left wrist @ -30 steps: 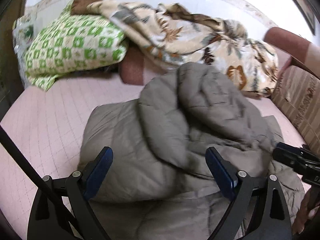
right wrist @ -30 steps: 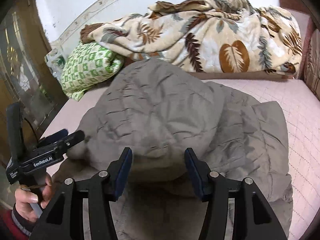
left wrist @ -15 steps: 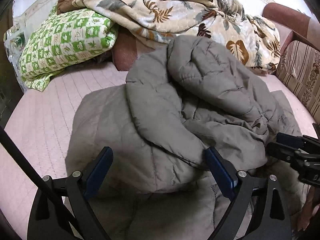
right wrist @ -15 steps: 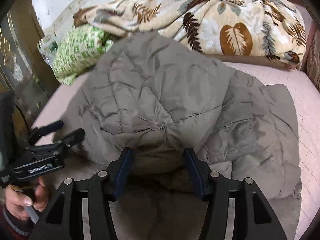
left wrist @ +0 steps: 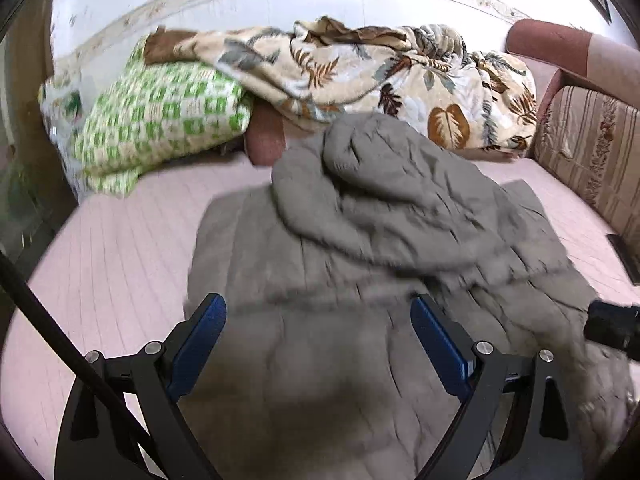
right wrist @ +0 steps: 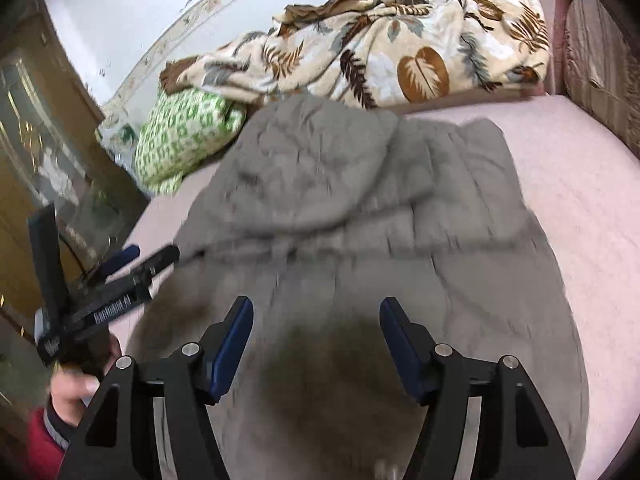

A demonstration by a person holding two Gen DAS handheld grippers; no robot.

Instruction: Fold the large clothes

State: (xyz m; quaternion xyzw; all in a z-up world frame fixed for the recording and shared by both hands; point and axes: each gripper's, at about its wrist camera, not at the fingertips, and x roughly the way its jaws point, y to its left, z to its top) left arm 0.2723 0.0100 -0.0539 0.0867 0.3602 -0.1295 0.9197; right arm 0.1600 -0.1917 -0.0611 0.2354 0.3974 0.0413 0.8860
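On the pink quilted bed (left wrist: 120, 264), a grey padded jacket (left wrist: 340, 280) lies spread out, its upper part folded back over the body so that a rounded, puffy flap sits on top toward the far side. In the right wrist view the same jacket (right wrist: 360, 220) fills the middle of the mattress, its hem end nearest the camera and its far edge close to the bedding heaped along the wall.

Both grippers hover over the near end of the jacket. The left gripper (left wrist: 318, 344) has its blue-padded fingers (left wrist: 200, 340) spread wide and released, with nothing pinched between them; only the grey fabric shows below the gap. The right gripper (right wrist: 316, 344) is opening its jaws at this moment; its fingers (right wrist: 234, 344) stand apart above the fabric and do not press on it.

From the right wrist view, the left gripper (right wrist: 152, 256) appears at the left edge, held by a hand (right wrist: 76, 388) with a red sleeve, its tips just beside the jacket's left edge.

Behind the jacket, a leaf-patterned blanket (left wrist: 380, 72) is bunched against the wall, and a green checked pillow (left wrist: 160, 120) lies to its left. A striped cushion (left wrist: 588, 148) stands at the right side.
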